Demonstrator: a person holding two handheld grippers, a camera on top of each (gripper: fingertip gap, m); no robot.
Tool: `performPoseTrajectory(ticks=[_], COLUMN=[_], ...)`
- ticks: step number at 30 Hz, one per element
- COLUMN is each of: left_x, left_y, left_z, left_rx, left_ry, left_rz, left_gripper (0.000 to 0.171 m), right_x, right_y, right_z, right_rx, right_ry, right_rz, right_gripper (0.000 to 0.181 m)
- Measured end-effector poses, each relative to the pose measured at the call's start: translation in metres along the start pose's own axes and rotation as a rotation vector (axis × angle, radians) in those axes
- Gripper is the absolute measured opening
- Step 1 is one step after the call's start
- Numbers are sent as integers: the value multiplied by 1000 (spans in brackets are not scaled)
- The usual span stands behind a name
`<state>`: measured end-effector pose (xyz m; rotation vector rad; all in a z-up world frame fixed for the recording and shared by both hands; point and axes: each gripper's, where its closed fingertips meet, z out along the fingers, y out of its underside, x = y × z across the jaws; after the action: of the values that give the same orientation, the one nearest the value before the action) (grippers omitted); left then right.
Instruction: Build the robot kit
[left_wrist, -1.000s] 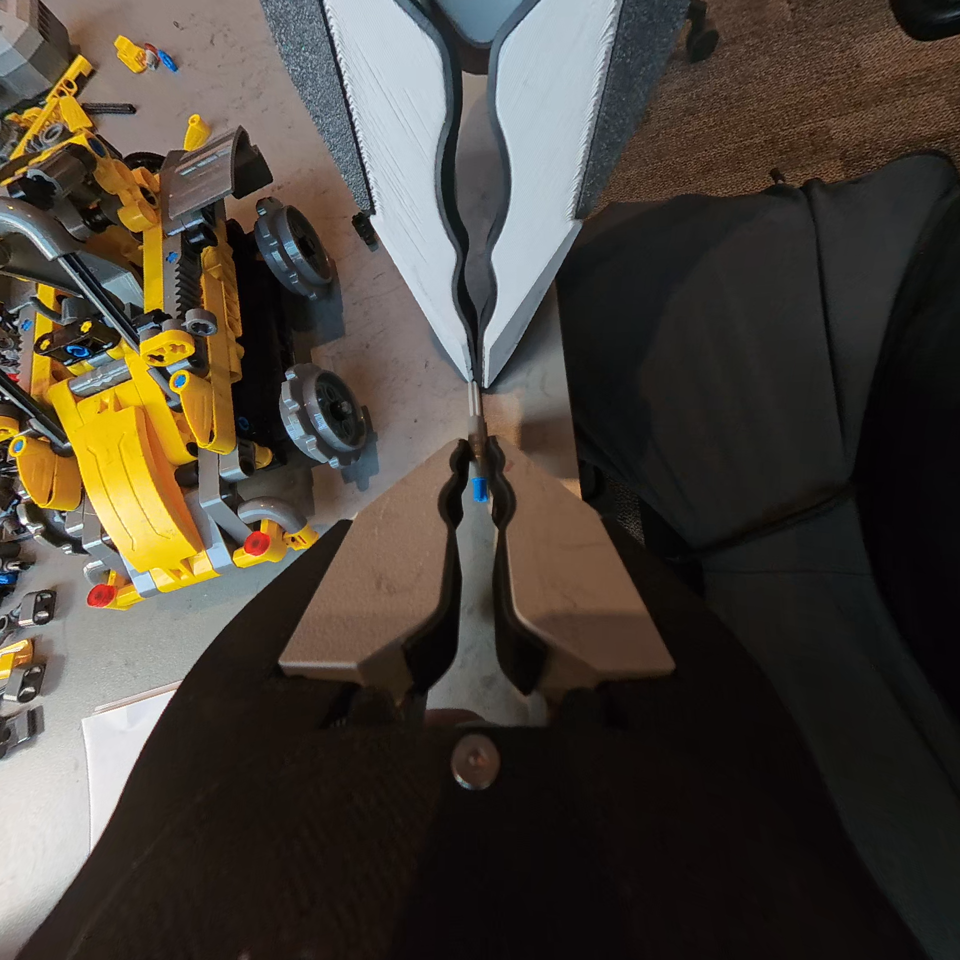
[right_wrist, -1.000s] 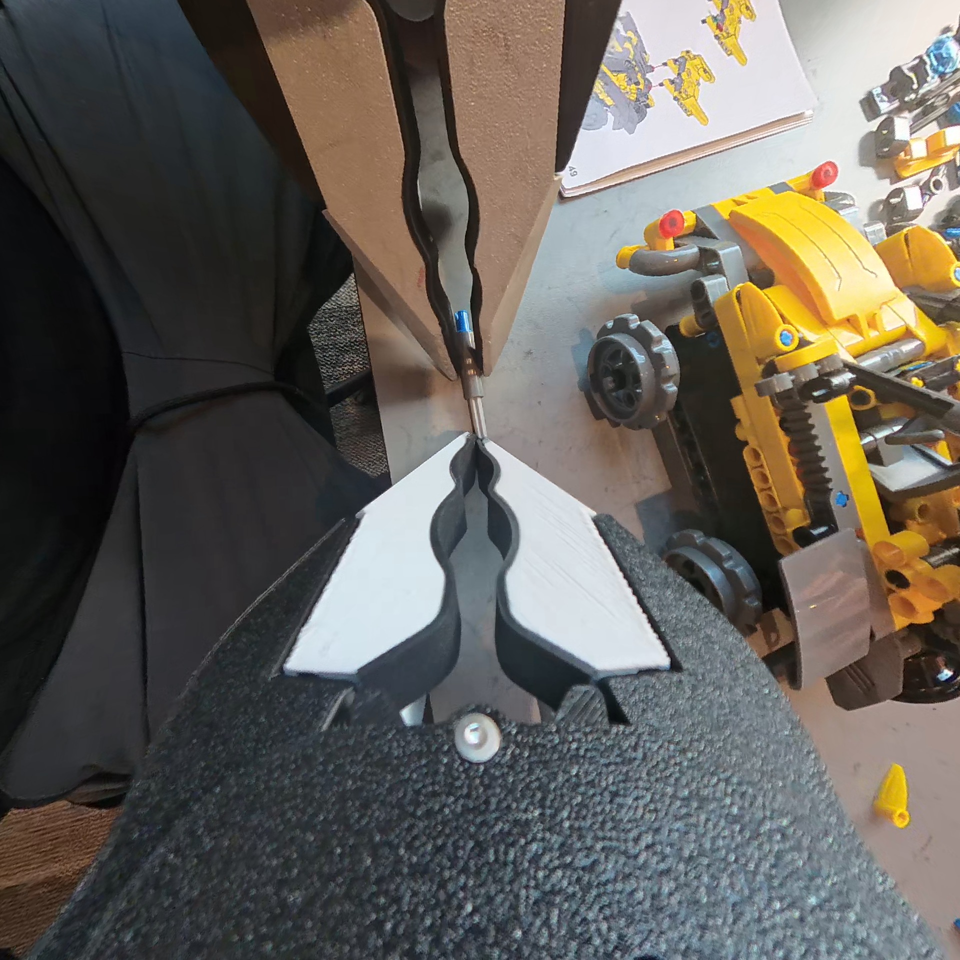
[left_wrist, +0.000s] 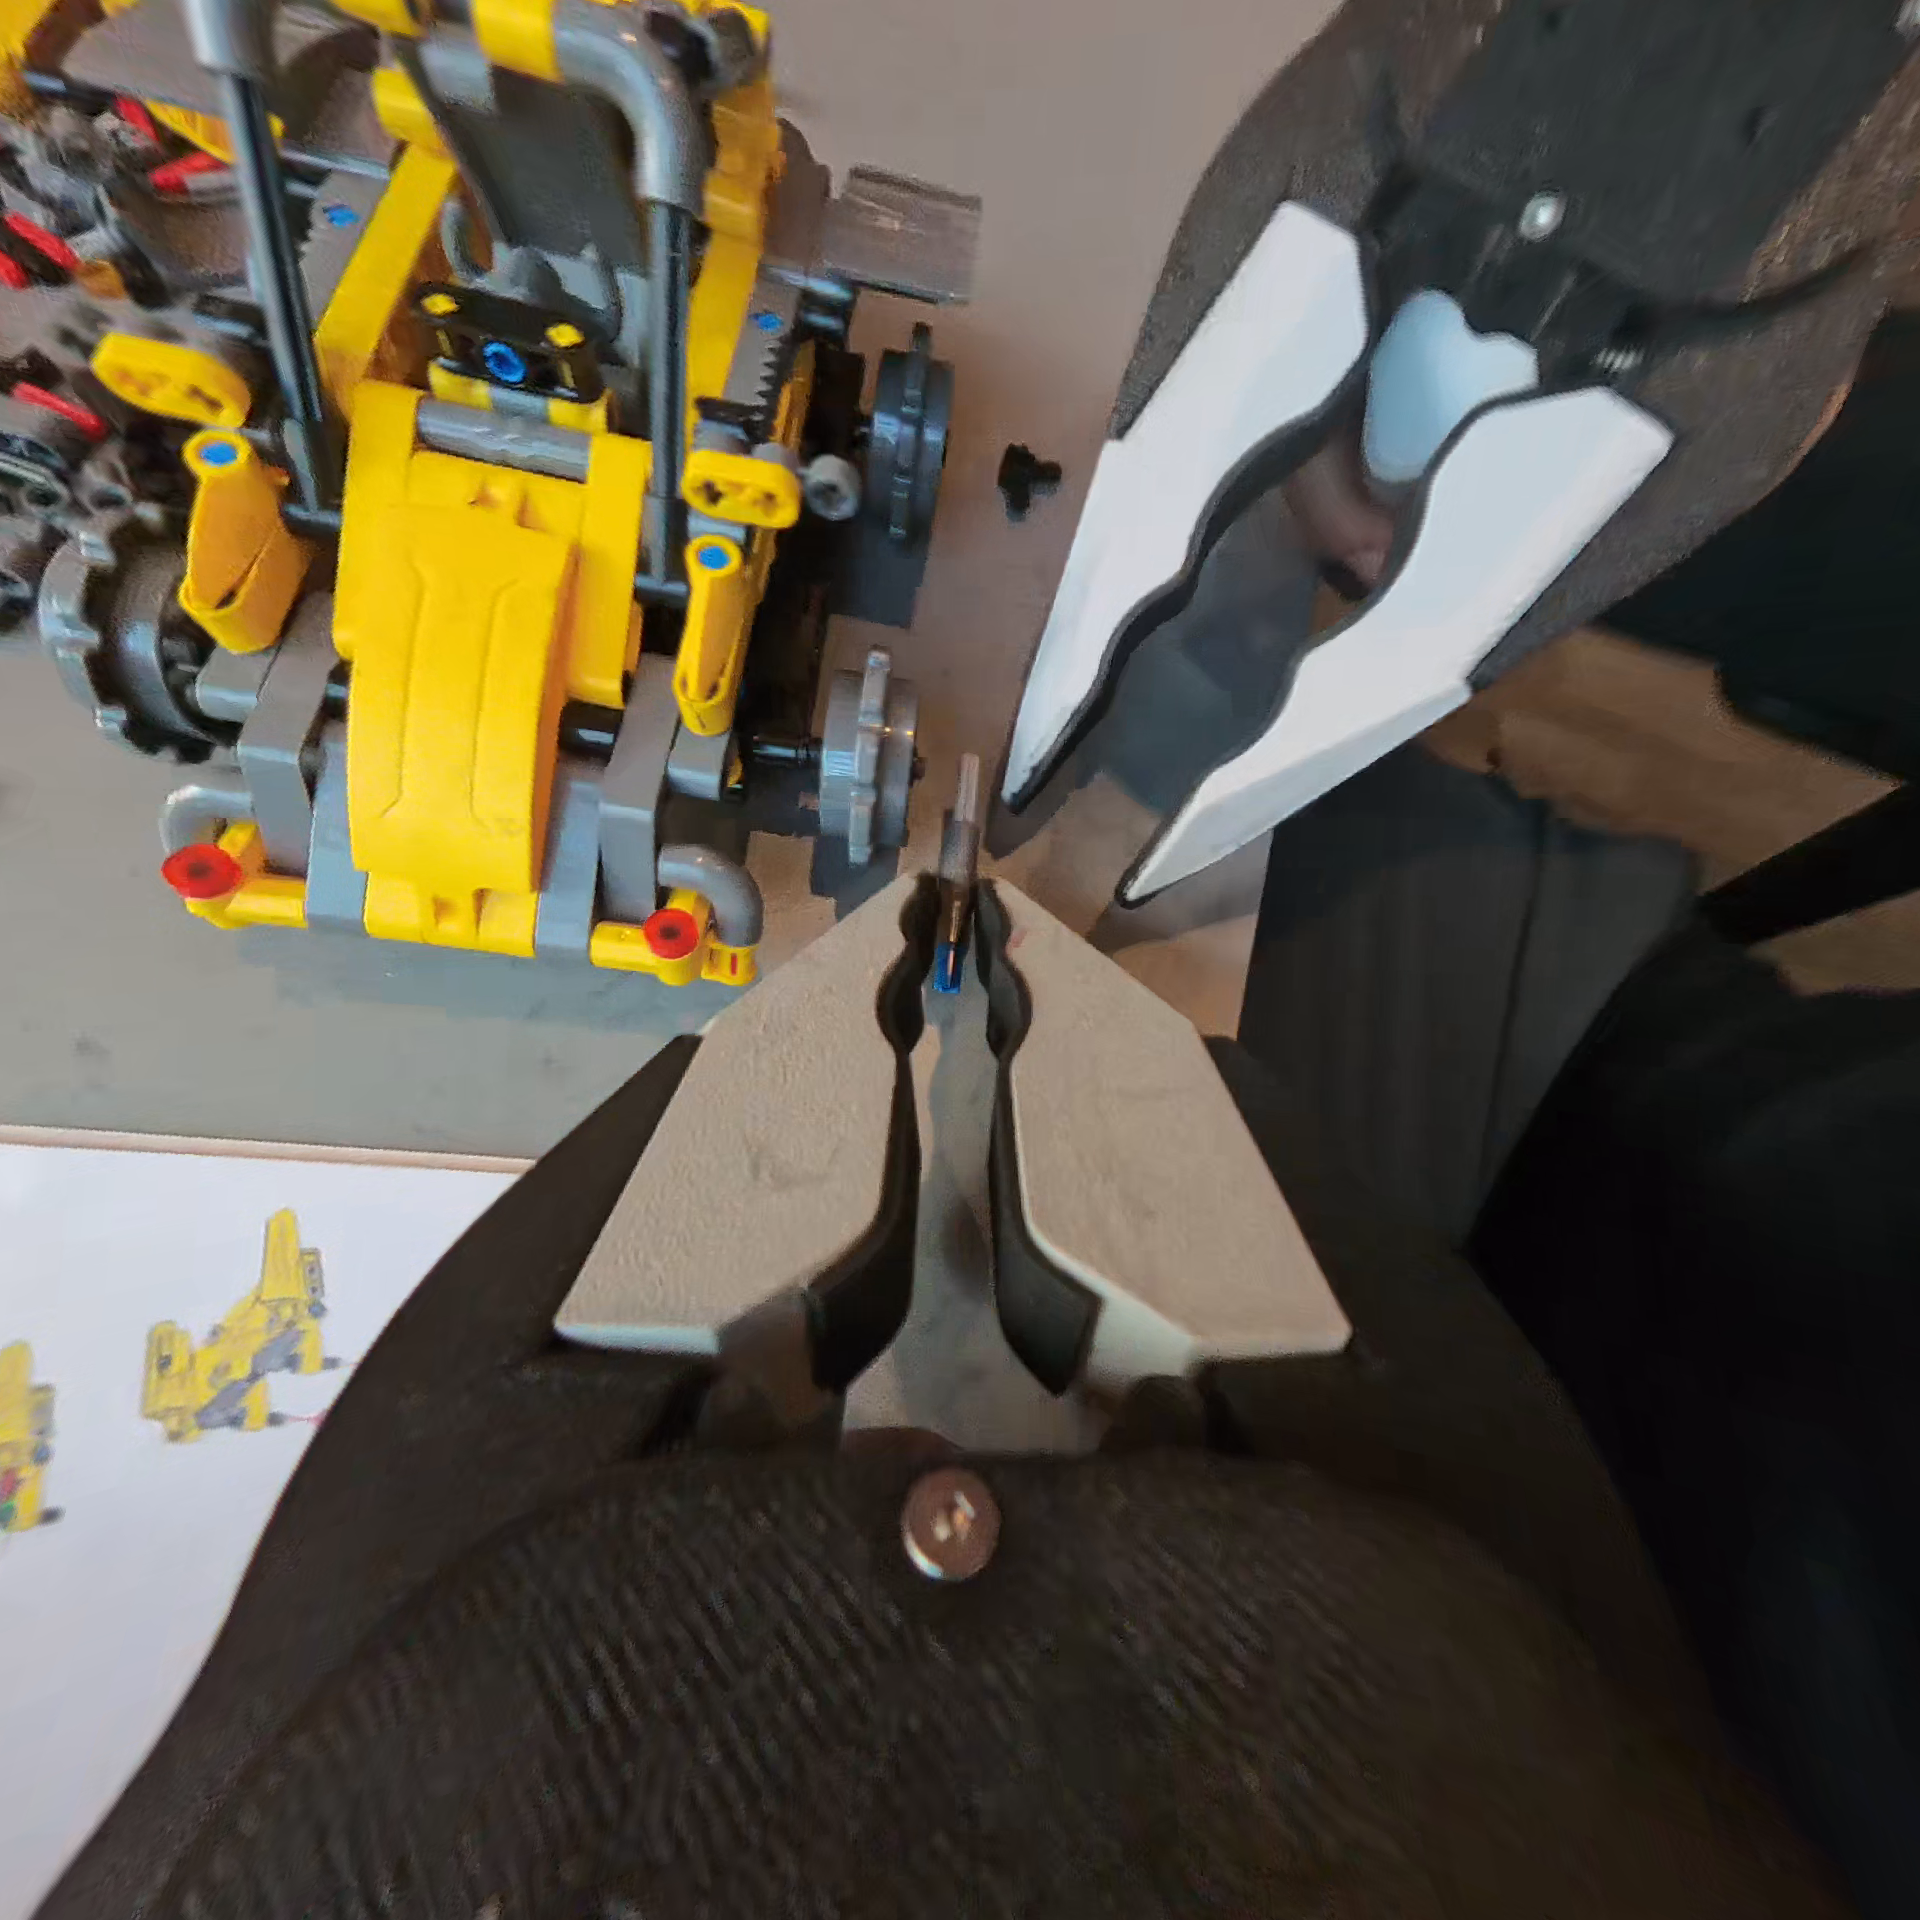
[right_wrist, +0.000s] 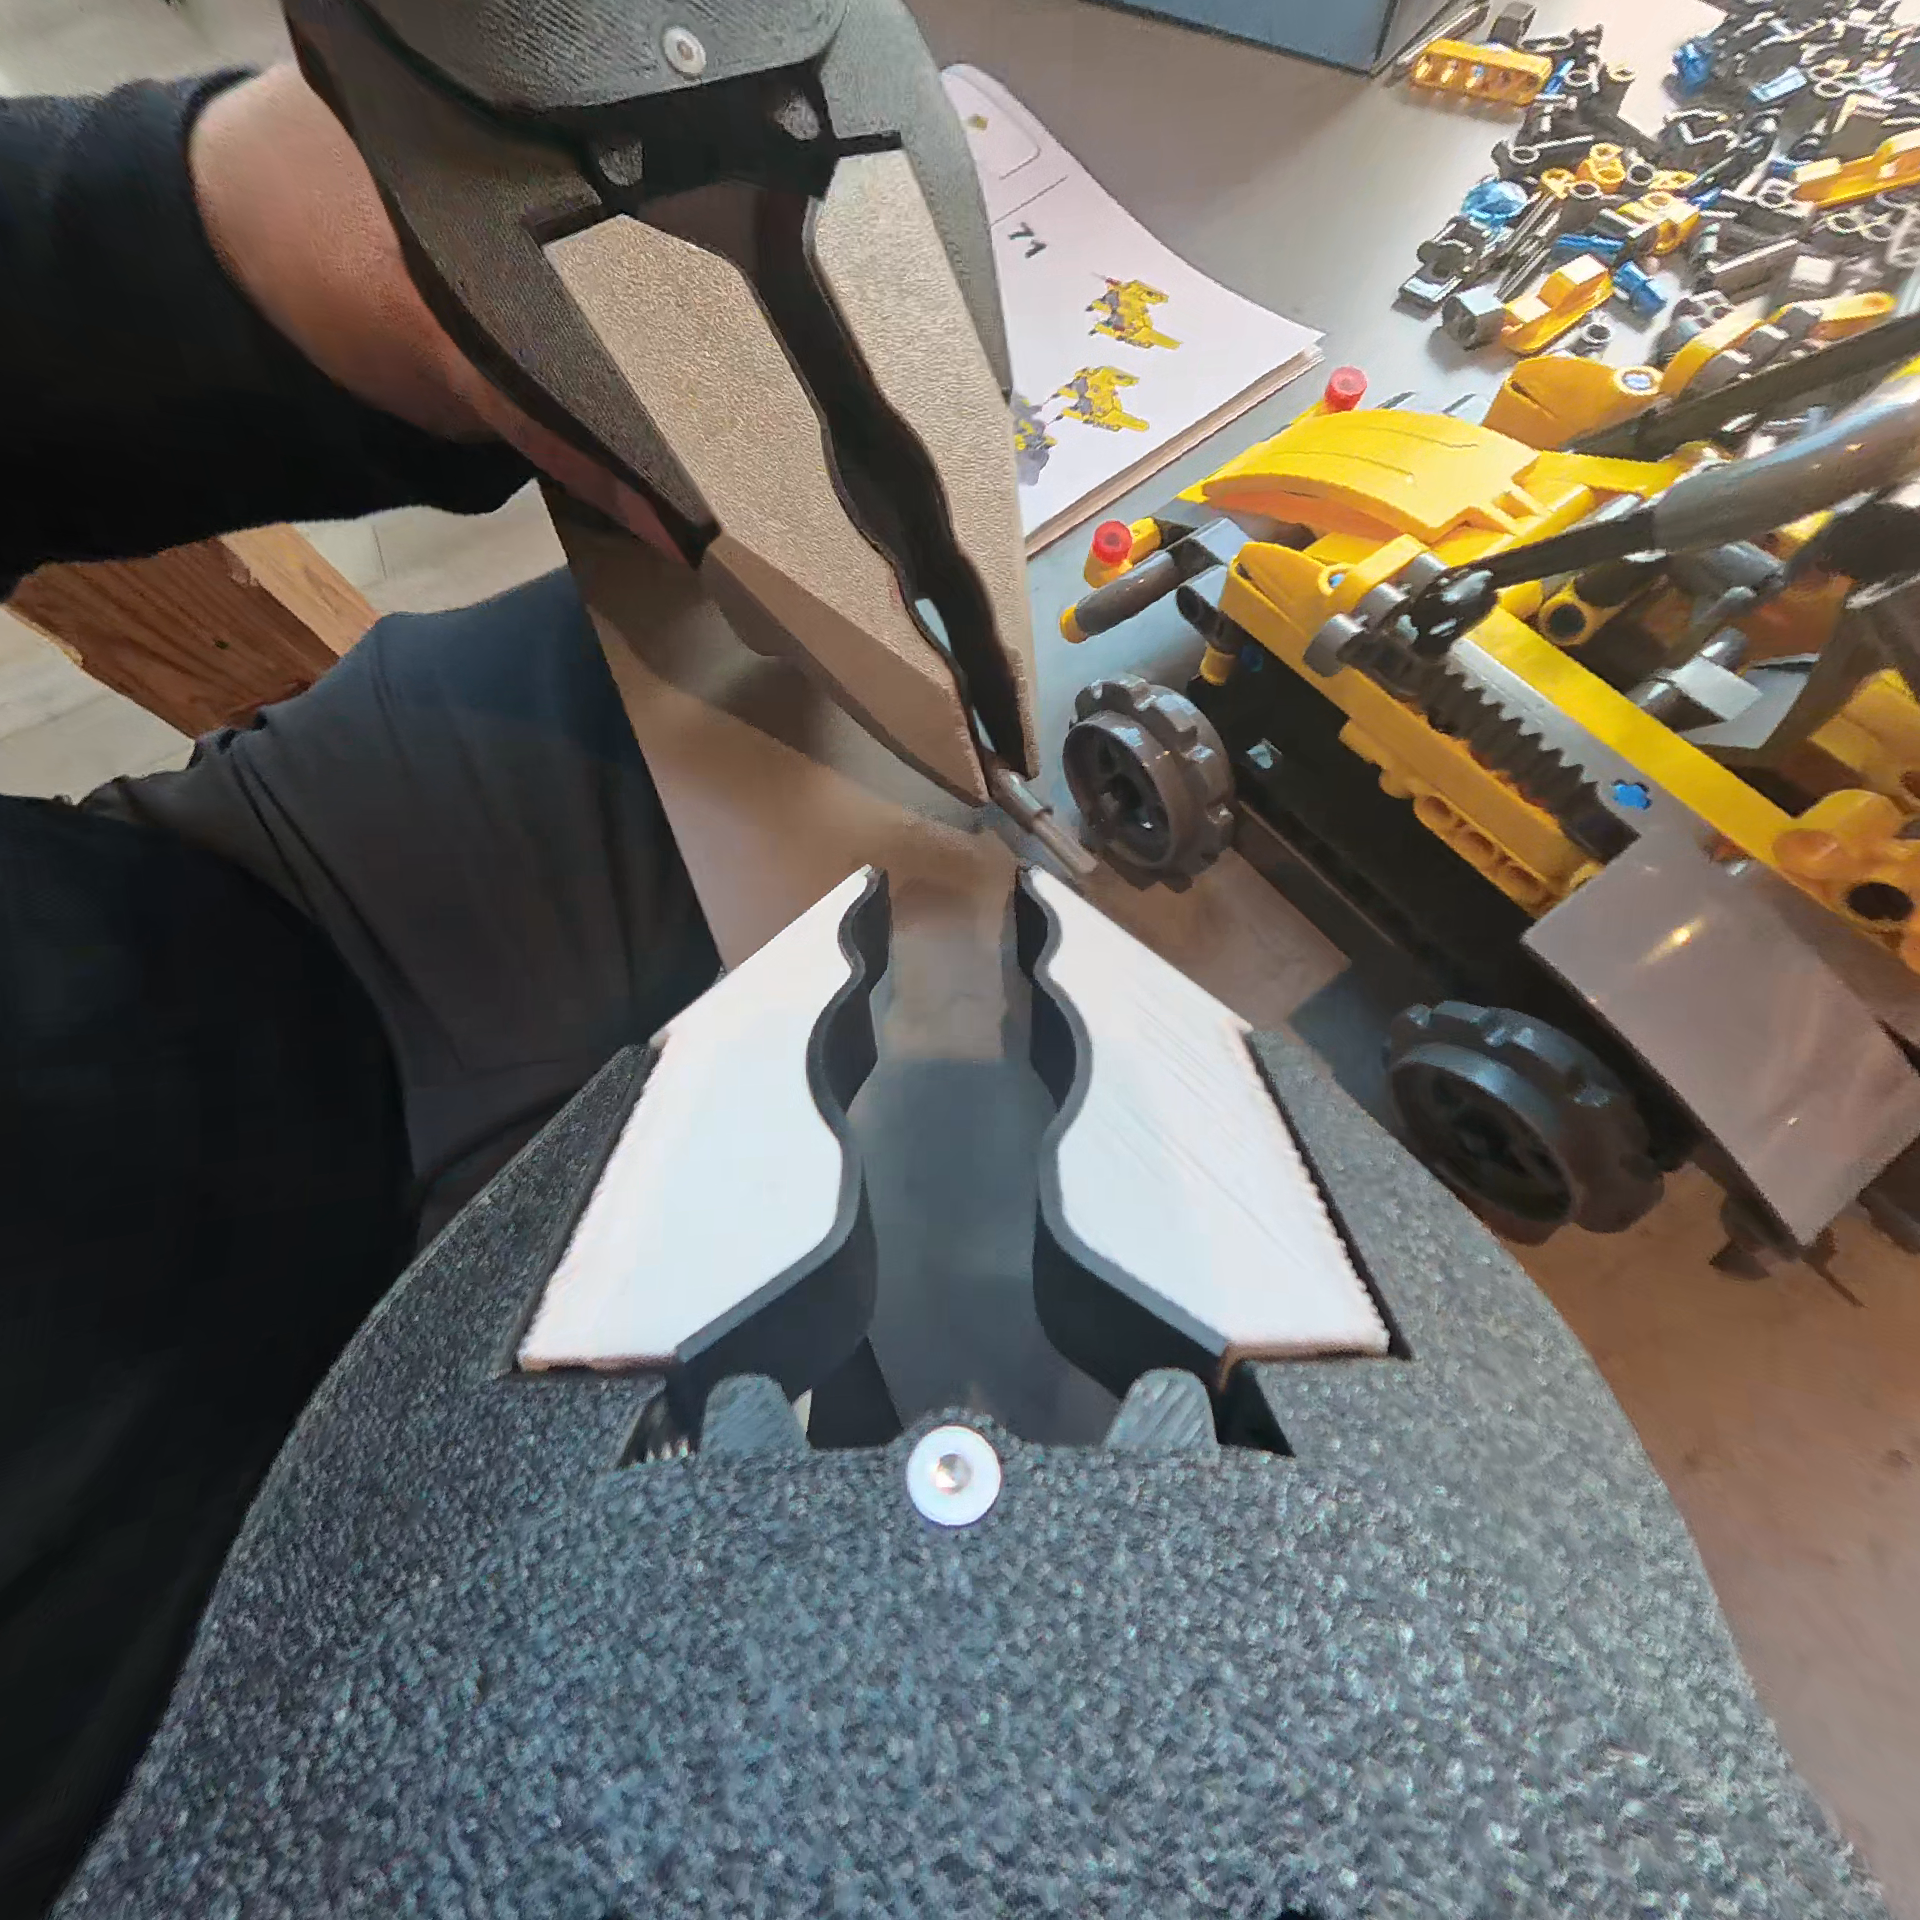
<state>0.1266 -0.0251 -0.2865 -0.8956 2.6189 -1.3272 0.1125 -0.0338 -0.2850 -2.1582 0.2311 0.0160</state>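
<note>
Left gripper (left_wrist: 954, 891): pinches a thin grey pin (left_wrist: 962, 821) with a blue end; the pin pokes out near a grey wheel (left_wrist: 868, 756).
Right gripper (right_wrist: 948, 883): fingers apart, holding nothing, just beside the pin.
Yellow toy digger (left_wrist: 468, 582): stands on the table (left_wrist: 416, 1039), above a picture booklet (left_wrist: 156, 1403).

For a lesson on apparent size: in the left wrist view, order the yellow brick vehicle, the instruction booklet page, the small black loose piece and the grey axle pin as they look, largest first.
1. yellow brick vehicle
2. instruction booklet page, partly cropped and nearer the camera, so unsure
3. grey axle pin, held by the left gripper
4. small black loose piece, looks about alike; order unsure
</note>
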Motion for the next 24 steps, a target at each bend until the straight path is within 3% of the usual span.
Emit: performPoseTrajectory(ticks=[6,11,16,20,24], left_x=[4,17,23,22,10], left_y=[2,-4,-7,2,19], left_z=[-2,-6,-6,-5,-2], left_rx=[-8,6,28,-42,-148], left_ry=[101,174,154,63,-26], left_rz=[-202,-241,-117,106,220], left_gripper=[3,3,3,3,2], right_x=[7,4,-2,-4,-5], right_y=[-10,-11,-9,-7,-1], right_z=[-6,-6,-1,0,4], right_rx=[49,43,23,18,12], right_ry=[21,26,29,27,-2], right_rz=[38,3,-38,-59,-20], right_gripper=[25,30,27,22,23])
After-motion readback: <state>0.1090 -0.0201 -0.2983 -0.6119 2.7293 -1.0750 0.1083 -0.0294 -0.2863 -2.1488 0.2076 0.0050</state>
